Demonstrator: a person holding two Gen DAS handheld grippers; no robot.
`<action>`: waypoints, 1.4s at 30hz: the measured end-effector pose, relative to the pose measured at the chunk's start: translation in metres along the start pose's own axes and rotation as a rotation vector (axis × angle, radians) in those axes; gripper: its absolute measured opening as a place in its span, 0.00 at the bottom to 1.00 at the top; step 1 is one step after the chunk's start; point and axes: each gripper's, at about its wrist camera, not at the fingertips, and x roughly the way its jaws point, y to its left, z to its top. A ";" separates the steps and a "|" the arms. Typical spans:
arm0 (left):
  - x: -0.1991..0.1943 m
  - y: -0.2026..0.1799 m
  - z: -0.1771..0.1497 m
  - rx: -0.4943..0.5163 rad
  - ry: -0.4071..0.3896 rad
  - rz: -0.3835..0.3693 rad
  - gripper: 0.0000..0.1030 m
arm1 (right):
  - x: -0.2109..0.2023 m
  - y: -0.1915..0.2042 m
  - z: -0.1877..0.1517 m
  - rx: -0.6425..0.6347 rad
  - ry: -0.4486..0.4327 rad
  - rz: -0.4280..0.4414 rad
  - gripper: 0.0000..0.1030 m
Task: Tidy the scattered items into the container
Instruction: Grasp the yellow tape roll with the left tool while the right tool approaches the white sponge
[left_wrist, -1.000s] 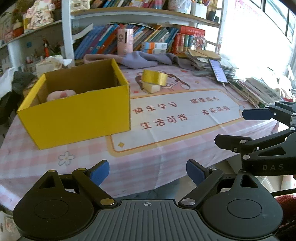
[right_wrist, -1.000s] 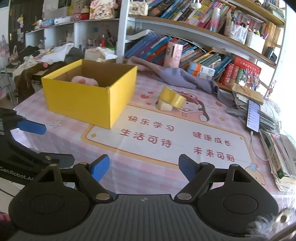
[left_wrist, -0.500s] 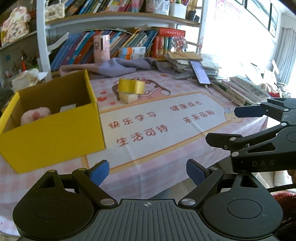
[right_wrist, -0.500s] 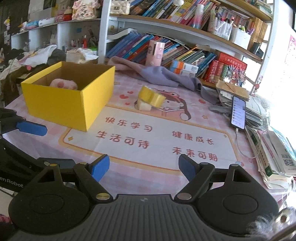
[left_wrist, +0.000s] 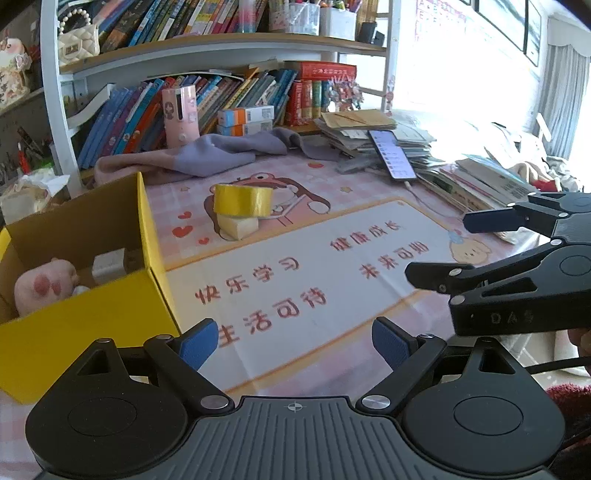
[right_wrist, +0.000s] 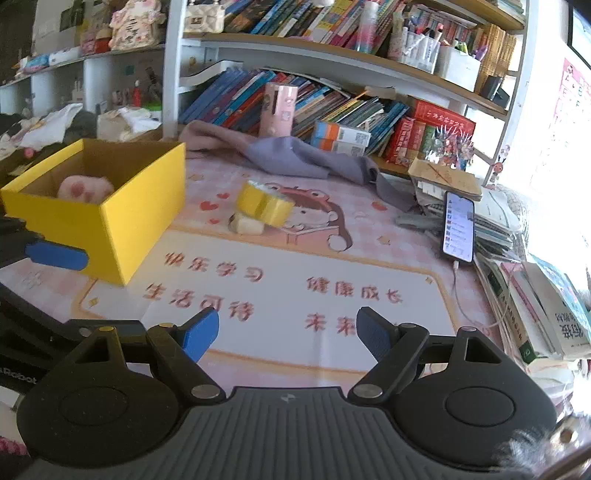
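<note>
A yellow cardboard box (left_wrist: 92, 321) (right_wrist: 144, 218) stands at the table's left; inside lie a pink plush paw (left_wrist: 44, 284) (right_wrist: 86, 188) and a small white block (left_wrist: 109, 264). A yellow tape roll (left_wrist: 242, 199) (right_wrist: 264, 203) leans on a pale yellow block (left_wrist: 238, 226) (right_wrist: 249, 225) mid-table, beyond the printed mat (left_wrist: 314, 273). My left gripper (left_wrist: 293, 341) is open and empty over the mat's near edge. My right gripper (right_wrist: 286, 334) is open and empty, and also shows at the right of the left wrist view (left_wrist: 450, 247).
A grey-pink cloth (left_wrist: 221, 151) lies behind the tape. A phone (left_wrist: 391, 155) (right_wrist: 458, 227) rests on stacked papers and books at the right. A pink canister (left_wrist: 181, 110) and bookshelves line the back edge.
Both grippers have moved forward over the table and swung right; the box has slid to the left of the left wrist view and the tape roll appears closer. Both jaws stay open.
</note>
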 end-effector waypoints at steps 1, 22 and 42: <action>0.004 0.001 0.004 -0.005 0.000 0.005 0.90 | 0.004 -0.004 0.003 0.003 -0.005 -0.003 0.78; 0.106 0.015 0.103 -0.179 -0.011 0.179 0.90 | 0.096 -0.094 0.057 -0.023 -0.011 0.104 0.78; 0.249 0.018 0.141 -0.037 0.104 0.321 0.92 | 0.194 -0.085 0.060 -0.138 0.062 0.419 0.78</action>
